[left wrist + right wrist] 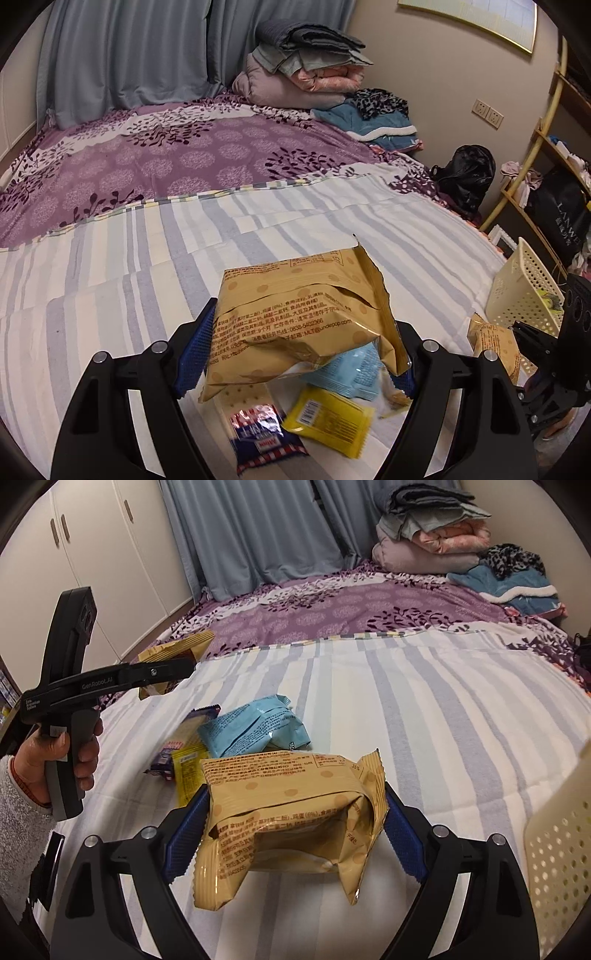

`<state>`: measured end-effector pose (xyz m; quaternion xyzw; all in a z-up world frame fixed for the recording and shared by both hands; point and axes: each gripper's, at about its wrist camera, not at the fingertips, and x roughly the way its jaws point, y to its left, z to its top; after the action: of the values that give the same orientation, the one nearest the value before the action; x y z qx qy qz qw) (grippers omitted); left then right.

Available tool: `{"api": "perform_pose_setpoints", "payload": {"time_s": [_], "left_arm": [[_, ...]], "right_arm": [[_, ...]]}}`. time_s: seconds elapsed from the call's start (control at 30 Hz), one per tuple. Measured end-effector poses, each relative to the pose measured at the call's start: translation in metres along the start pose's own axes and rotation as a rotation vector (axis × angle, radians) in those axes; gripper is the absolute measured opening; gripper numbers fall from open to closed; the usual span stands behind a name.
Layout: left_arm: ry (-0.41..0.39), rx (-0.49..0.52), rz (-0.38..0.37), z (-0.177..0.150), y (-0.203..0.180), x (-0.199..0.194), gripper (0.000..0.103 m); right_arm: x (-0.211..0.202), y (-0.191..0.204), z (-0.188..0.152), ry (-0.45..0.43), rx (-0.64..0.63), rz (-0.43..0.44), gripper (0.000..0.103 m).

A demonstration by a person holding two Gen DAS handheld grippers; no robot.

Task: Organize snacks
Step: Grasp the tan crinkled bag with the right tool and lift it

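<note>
My left gripper (295, 350) is shut on a tan snack packet (295, 317) and holds it above the bed; it also shows in the right wrist view (173, 668). My right gripper (295, 834) is shut on a second tan snack packet (291, 812), which also shows in the left wrist view (495, 347) next to a cream perforated basket (524, 288). On the striped sheet lie a light blue packet (255, 731), a yellow packet (328, 417) and a red, white and blue packet (262, 435).
The basket's wall (557, 853) stands close at my right. Folded blankets (306, 62) and clothes (369, 114) are piled at the far end of the bed. A black bag (465, 177) and shelves (554, 147) stand beyond the bed's right edge.
</note>
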<state>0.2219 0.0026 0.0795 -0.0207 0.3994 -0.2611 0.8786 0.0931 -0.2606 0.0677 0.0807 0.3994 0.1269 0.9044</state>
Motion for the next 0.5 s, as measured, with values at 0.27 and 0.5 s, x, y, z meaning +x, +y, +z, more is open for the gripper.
{"api": "perform_pose_setpoints", "payload": {"time_s": [0.27, 0.5], "left_arm": [[-0.059, 0.027, -0.001, -0.006, -0.030, -0.047, 0.081], [-0.107, 0.060, -0.027, -0.014, -0.066, -0.083, 0.081]], "right_arm": [[-0.056, 0.002, -0.010, -0.092, 0.015, -0.010, 0.086], [-0.105, -0.005, -0.019, -0.176, 0.035, -0.036, 0.087]]}}
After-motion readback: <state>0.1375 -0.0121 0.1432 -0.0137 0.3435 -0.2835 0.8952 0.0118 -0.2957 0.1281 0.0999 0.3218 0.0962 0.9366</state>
